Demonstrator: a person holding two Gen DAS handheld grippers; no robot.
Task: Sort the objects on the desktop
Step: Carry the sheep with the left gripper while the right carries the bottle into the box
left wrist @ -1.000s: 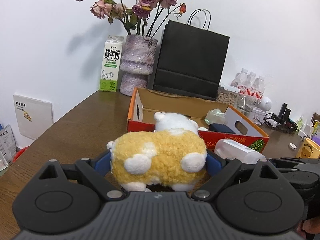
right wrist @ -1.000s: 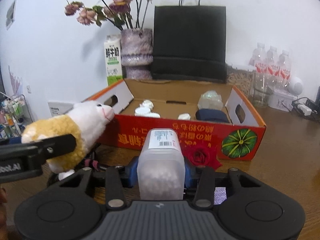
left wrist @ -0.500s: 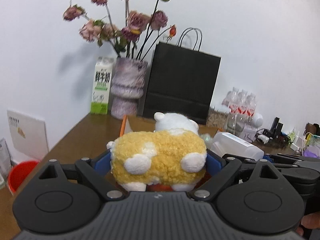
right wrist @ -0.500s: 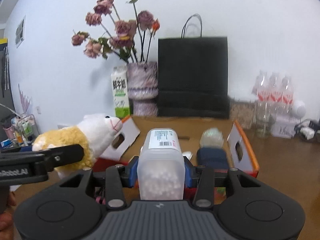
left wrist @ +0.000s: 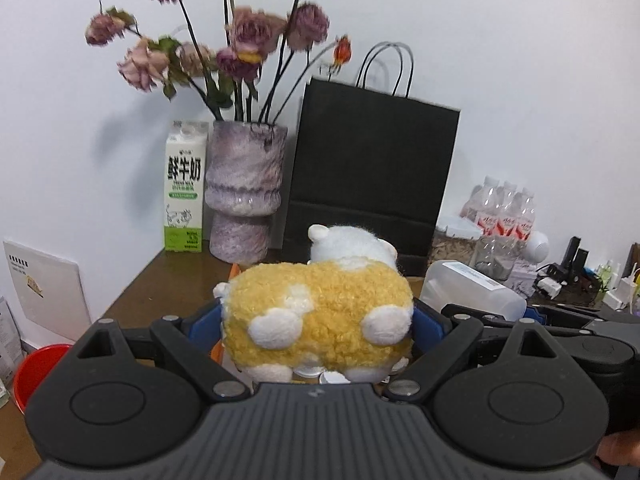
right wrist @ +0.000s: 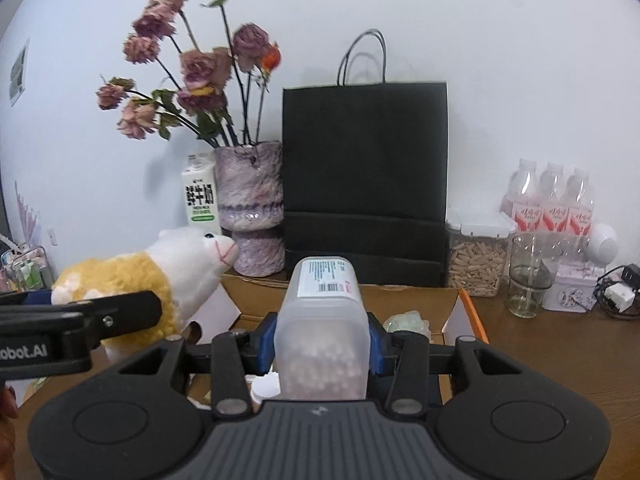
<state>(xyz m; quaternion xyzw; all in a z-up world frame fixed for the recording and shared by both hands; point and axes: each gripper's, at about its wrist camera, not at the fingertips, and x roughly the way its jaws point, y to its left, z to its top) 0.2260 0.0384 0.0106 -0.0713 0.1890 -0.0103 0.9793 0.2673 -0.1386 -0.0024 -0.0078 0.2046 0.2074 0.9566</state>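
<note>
Left gripper [left wrist: 318, 320] pinches plush sheep [left wrist: 316, 312]; right gripper [right wrist: 321, 338] pinches plastic bottle [right wrist: 322, 332]. Both held above cardboard box [right wrist: 420, 298]. Advice: lower each over bare box floor before letting go.

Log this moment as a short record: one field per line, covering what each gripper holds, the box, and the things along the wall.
left gripper: shut on plush sheep, yellow and white
right gripper: shut on translucent container, barcode label on top
cardboard box: open, orange rim, below and ahead of both grippers
box contents: mostly hidden by the grippers
back wall, left to right: milk carton, vase of dried roses, black paper bag
right of bag: seed jar, empty glass, bottle pack
</note>
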